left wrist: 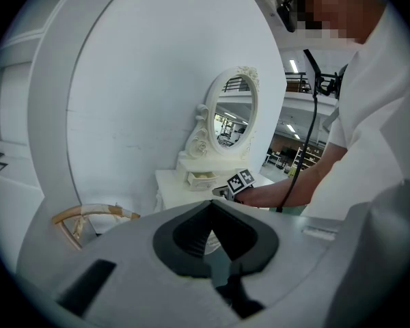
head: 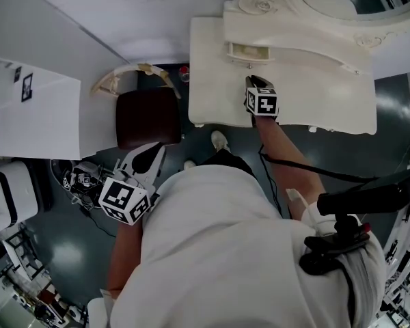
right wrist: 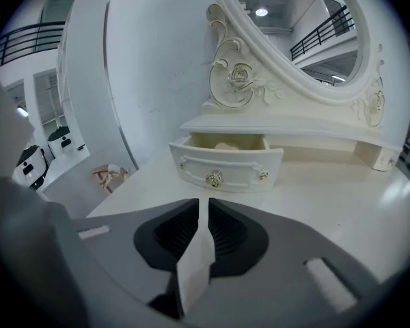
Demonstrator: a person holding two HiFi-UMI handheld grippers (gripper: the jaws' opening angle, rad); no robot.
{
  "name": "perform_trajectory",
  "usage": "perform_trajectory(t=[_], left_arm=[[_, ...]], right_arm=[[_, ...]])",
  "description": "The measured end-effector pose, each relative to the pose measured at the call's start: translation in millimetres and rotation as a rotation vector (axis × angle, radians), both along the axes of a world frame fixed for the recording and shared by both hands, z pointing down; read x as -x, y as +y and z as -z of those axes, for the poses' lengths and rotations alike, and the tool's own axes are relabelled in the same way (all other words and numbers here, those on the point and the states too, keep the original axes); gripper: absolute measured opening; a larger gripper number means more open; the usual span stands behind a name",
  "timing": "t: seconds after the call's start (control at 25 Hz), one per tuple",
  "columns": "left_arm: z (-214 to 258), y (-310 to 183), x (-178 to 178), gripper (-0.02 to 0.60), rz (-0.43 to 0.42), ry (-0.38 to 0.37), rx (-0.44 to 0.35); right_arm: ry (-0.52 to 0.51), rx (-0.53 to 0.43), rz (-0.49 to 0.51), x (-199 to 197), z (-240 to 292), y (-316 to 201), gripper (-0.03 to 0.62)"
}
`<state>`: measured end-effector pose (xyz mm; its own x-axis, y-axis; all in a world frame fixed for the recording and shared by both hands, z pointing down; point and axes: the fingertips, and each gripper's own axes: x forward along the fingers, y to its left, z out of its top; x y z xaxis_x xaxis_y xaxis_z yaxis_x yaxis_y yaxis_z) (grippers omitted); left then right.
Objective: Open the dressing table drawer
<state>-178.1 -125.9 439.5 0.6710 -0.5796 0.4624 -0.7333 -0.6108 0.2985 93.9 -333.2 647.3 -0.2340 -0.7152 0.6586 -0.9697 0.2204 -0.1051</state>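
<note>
The white dressing table (head: 212,80) stands ahead with an oval mirror (right wrist: 294,33) above it. Its small drawer (right wrist: 225,164) is pulled out, showing a pale inside, and a gold knob (right wrist: 214,178) sits at the front's middle. In the head view the drawer (head: 249,50) lies just beyond my right gripper (head: 253,82). The right gripper (right wrist: 203,201) hovers over the table top a little short of the knob, its jaws a narrow slit apart with nothing between them. My left gripper (head: 152,154) hangs low beside the chair. In its own view the left gripper (left wrist: 211,205) has its tips together and empty.
A chair with a dark brown seat (head: 148,117) and a cream curved back (head: 133,74) stands left of the table. A small red thing (head: 184,70) lies by the table's left edge. White machines (head: 10,190) crowd the left floor; a black camera rig (head: 355,210) juts out at right.
</note>
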Motion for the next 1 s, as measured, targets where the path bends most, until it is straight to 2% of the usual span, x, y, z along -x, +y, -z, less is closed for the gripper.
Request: perform_trajectory(t=[0.24, 1.0], left_arm=[[1.6, 10.5, 8.4, 0.002, -0.015, 0.006, -0.005], [1.8, 51.6, 46.4, 0.002, -0.072, 0.014, -0.022]], right_arm=[[0.022, 0.015, 0.02, 10.9, 5.4, 25.9, 0.002], [0.024, -0.006, 0.095, 63.4, 45.1, 114.6, 0.001]])
